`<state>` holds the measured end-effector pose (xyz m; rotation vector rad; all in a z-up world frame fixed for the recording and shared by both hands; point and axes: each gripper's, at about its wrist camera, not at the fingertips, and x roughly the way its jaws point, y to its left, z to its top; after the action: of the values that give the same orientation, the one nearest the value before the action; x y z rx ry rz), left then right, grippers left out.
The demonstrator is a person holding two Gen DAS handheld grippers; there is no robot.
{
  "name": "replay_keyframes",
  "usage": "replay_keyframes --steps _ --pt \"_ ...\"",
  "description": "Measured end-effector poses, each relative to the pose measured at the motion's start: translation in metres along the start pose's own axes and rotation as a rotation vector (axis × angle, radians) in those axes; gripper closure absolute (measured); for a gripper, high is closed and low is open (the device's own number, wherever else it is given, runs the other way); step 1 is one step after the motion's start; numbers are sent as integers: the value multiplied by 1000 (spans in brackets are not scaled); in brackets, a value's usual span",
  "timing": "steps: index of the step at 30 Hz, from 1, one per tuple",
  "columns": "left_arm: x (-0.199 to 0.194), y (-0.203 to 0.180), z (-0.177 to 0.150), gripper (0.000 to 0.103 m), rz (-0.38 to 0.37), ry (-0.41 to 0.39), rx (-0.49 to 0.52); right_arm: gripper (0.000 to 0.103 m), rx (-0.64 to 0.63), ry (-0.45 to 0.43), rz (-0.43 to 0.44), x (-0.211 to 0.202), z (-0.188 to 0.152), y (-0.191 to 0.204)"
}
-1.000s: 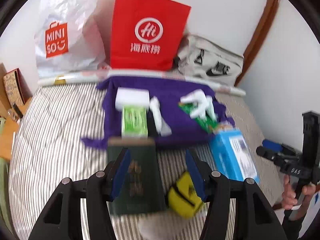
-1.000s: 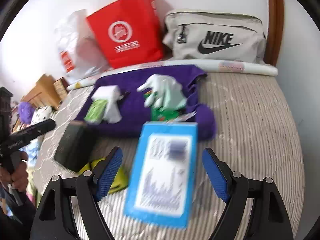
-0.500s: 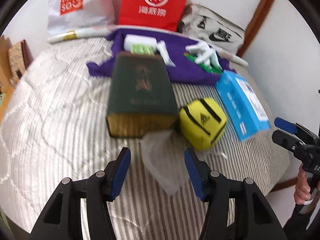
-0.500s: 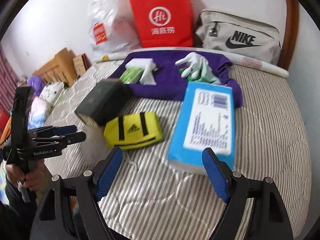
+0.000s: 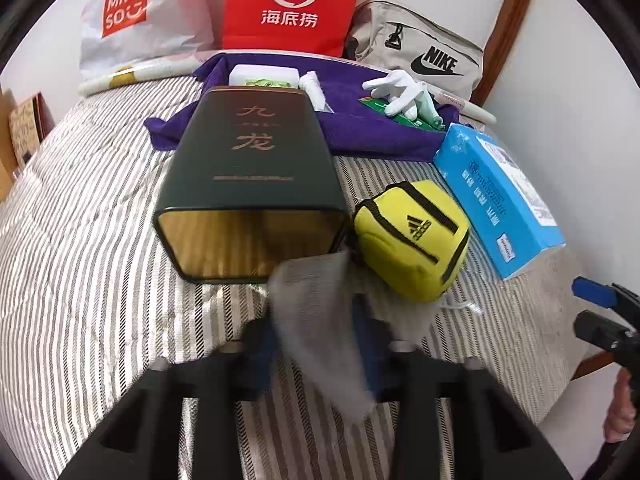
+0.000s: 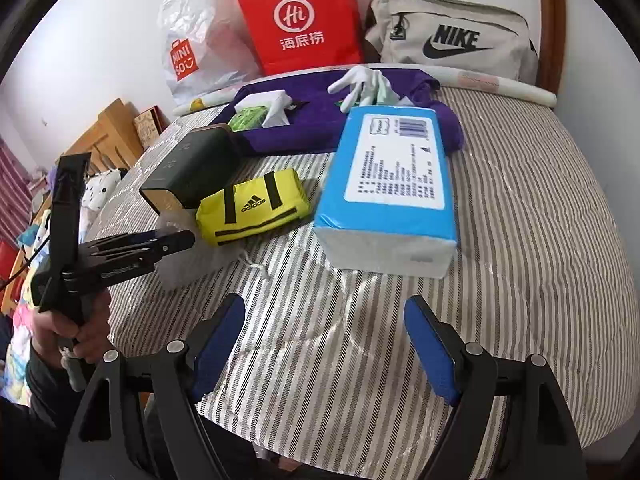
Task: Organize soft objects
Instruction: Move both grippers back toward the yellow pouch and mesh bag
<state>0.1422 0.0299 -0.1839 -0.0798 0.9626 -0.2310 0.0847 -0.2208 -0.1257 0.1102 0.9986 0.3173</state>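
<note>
A translucent grey mesh pouch lies on the striped bed in front of a dark green tin box and beside a yellow Adidas pouch. My left gripper is blurred and its fingers are closed in on the pouch; in the right wrist view its tips sit on the pouch. My right gripper is open and empty over the bed, short of a blue tissue pack. White gloves lie on a purple towel.
A red paper bag, a white Miniso bag and a beige Nike bag stand against the wall. A white box and green packet lie on the towel. The bed edge is close below the right gripper.
The left gripper has dropped forward onto the mesh pouch and its fingers have closed in around it. The right gripper has pulled back slightly and stays open.
</note>
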Motion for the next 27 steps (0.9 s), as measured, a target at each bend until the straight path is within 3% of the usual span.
replay_keyframes --steps 3,12,22,24,26,27 --pt "-2 -4 -1 91 2 -12 13 22 17 0 1 0 -3 -2" --pt "-39 -2 -20 92 -37 -38 10 22 -4 -8 25 -3 -11 8" --pt "-60 32 -48 92 58 -9 -25 22 -32 6 40 0 -18 18" --pt "-56 33 -47 82 73 -4 -29 22 -35 8 46 1 -18 20" --pt "-51 29 -44 53 75 11 -31 22 -39 8 46 1 -18 21" --pt "-50 27 -43 46 68 9 -26 22 -43 8 45 1 -17 21"
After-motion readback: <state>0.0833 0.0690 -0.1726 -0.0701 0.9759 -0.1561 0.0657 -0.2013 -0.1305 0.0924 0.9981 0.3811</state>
